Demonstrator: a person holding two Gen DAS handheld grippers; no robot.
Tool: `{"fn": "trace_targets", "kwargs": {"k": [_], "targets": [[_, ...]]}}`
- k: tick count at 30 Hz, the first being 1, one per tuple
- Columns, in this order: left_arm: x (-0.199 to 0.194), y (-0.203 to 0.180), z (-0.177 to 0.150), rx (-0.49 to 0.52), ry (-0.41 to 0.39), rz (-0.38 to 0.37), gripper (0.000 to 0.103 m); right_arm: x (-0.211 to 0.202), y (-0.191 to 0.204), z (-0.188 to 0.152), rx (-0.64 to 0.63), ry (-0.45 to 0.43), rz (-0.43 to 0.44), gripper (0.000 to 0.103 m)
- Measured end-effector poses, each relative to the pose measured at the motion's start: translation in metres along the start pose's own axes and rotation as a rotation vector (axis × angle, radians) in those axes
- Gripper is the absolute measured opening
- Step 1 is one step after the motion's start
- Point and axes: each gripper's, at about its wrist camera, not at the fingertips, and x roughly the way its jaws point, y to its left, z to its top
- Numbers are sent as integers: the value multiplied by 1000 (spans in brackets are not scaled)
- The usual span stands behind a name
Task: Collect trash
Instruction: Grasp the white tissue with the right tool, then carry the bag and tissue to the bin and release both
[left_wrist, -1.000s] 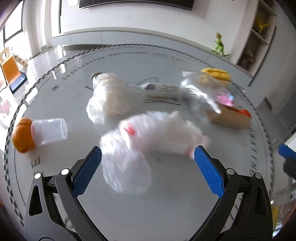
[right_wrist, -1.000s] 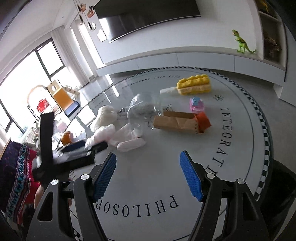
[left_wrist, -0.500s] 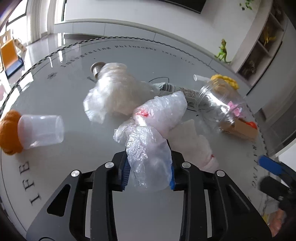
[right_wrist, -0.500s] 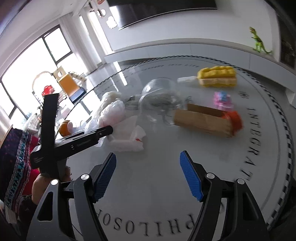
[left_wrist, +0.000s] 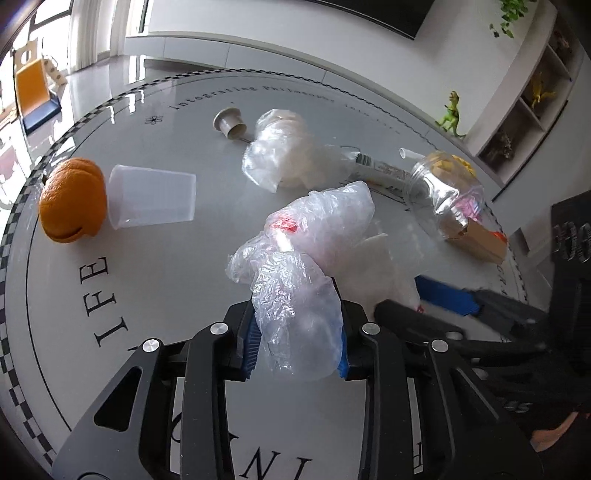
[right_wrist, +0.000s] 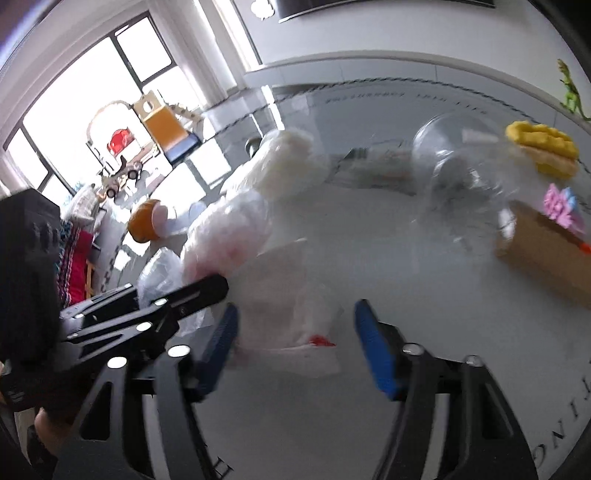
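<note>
Crinkled clear plastic marks the one piece of trash secured so far; everything else on the round glass table (left_wrist: 155, 280) looks uncollected. Going left to right in the left wrist view, an orange (left_wrist: 72, 201) touches the base of a toppled clear cup (left_wrist: 151, 199), a small grey cap (left_wrist: 229, 123) lies farther back, and a second crumpled plastic bag (left_wrist: 280, 155) rests beside a printed tube (left_wrist: 384, 173). In the middle, the left gripper (left_wrist: 297, 332) has its blue fingers pressed in on the clear plastic bag (left_wrist: 314, 236), whose far end seems to trail on the table. Just right of it lies a white wrapper (right_wrist: 295, 321), bracketed by the right gripper (right_wrist: 293, 347) with fingers spread wide, nothing pinched. Beyond sit a clear dome lid (left_wrist: 443, 188), a brown carton (left_wrist: 476, 240) and a yellow toy (right_wrist: 543, 147). No bin shows, so the task appears barely begun: one grasp made, one lining up, the rest waiting.
</note>
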Motion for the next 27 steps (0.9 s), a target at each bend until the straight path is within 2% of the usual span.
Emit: {"fn": "trace_targets", "kwargs": {"k": [1, 2, 4, 8, 14, 21, 27], "targets": [[-1, 2, -1, -5, -1, 0, 31, 1, 5, -1, -33, -5, -29, 35], [-3, 2, -1, -3, -3, 2, 31, 3, 7, -1, -57, 14, -23, 13], [-7, 1, -1, 1, -7, 4, 31, 0, 7, -2, -50, 15, -12, 12], [-18, -1, -3, 10, -27, 16, 31, -25, 7, -7, -65, -44, -64, 11], [-44, -14, -6, 29, -58, 9, 31, -74, -22, -16, -9, -125, -93, 11], [-60, -61, -16, 115, -63, -30, 31, -127, -50, -39, 60, -197, -125, 11], [-62, -122, -35, 216, -31, -99, 31, -177, -80, -74, 138, -265, -160, 11]]}}
